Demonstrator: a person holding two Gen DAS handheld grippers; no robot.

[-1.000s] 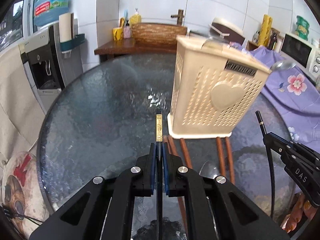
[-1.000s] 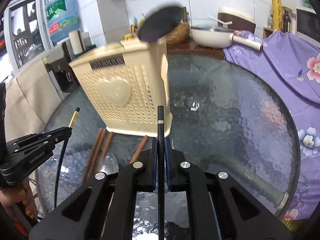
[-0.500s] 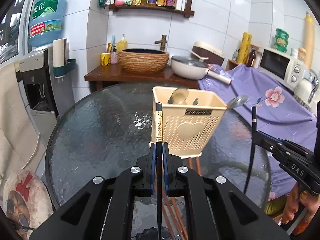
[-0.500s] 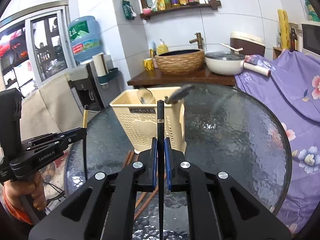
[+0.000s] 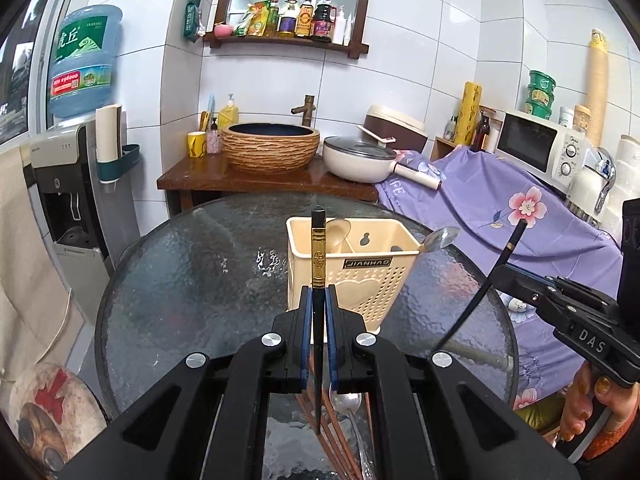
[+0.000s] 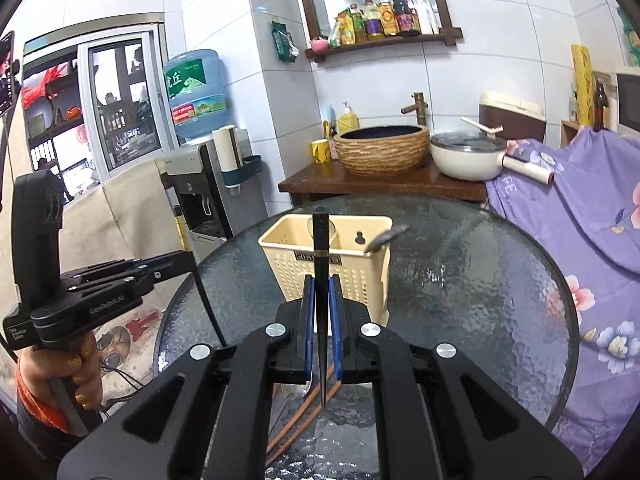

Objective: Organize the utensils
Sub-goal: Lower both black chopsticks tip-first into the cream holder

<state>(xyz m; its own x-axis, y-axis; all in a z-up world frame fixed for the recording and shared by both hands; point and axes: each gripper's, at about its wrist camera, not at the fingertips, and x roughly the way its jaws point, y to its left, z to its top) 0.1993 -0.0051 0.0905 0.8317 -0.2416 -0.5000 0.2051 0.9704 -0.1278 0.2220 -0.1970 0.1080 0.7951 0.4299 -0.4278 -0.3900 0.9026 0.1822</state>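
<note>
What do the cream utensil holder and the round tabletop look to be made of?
Utensil holder: likely moulded plastic, matte cream, with perforated walls and an embossed heart. Tabletop: apparently textured glass, dark and glossy, its rippled surface throwing bright reflections.

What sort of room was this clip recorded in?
Most likely a home kitchen or dining corner: a white microwave, a wooden shelf of sauce bottles, and a cream lidded pan beside a woven-look basin.
</note>
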